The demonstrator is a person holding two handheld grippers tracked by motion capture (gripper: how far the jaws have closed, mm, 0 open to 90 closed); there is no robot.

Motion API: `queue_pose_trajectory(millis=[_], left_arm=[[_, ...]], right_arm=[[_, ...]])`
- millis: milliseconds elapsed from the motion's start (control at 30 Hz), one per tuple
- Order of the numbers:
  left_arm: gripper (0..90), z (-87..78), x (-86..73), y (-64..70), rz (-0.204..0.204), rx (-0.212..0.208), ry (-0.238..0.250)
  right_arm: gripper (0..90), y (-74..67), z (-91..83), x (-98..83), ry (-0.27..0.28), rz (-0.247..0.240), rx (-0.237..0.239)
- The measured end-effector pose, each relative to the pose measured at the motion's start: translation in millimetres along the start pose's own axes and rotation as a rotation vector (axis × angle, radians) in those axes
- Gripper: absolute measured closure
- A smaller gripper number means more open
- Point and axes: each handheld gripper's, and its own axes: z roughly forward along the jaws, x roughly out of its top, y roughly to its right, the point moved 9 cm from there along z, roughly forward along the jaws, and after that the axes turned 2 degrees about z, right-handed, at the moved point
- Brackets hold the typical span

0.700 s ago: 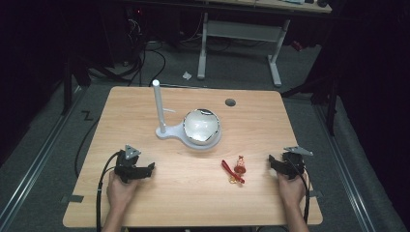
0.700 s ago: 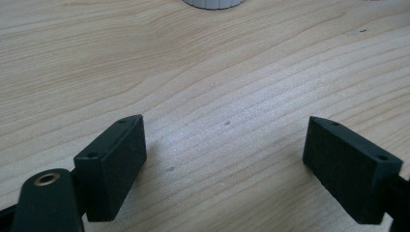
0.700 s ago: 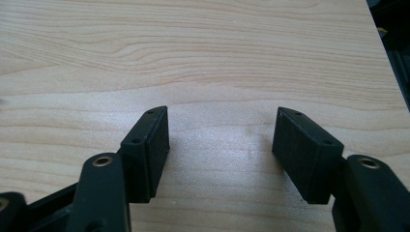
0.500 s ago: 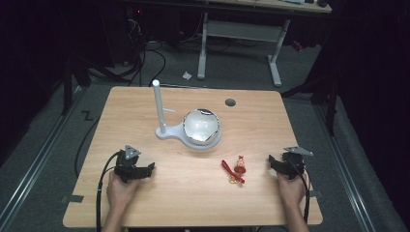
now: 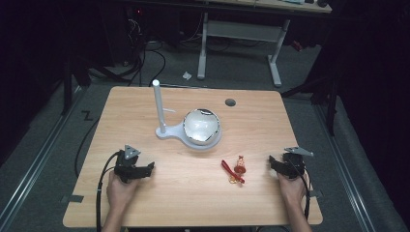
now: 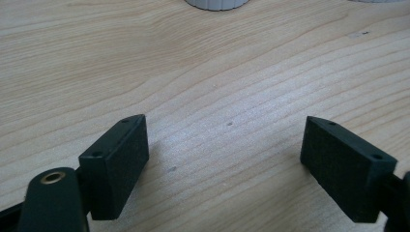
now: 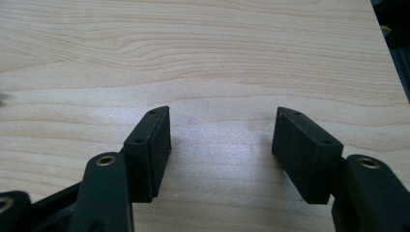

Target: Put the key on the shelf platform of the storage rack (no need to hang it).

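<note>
No change noted against earlier frames: both grippers parked as before, objects unmoved. Left gripper [image 5: 145, 169] held at near-left of surface [image 5: 261, 125], jaws spread wide, nothing between. Right gripper [image 5: 273, 164] likewise spread, empty. Counted: one white stand with bowl [image 5: 200, 126] beyond left jaws; one red trinket [image 5: 235, 171] just ahead of right jaws.

On the table [image 5: 145, 121], a bowl [image 5: 201, 126] sat just right of a post [image 5: 157, 104]; a small trinket [image 5: 235, 170] lay nearer the person.
</note>
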Motion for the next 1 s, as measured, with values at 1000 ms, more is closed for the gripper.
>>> queue_pose_trajectory(millis=[1000], left_arm=[[15.2,0.2,-0.5,0.7,-0.01,0.016,-0.008]], right_arm=[[39.5,-49.0,-46.2,5.3,0.047,-0.056,0.176]])
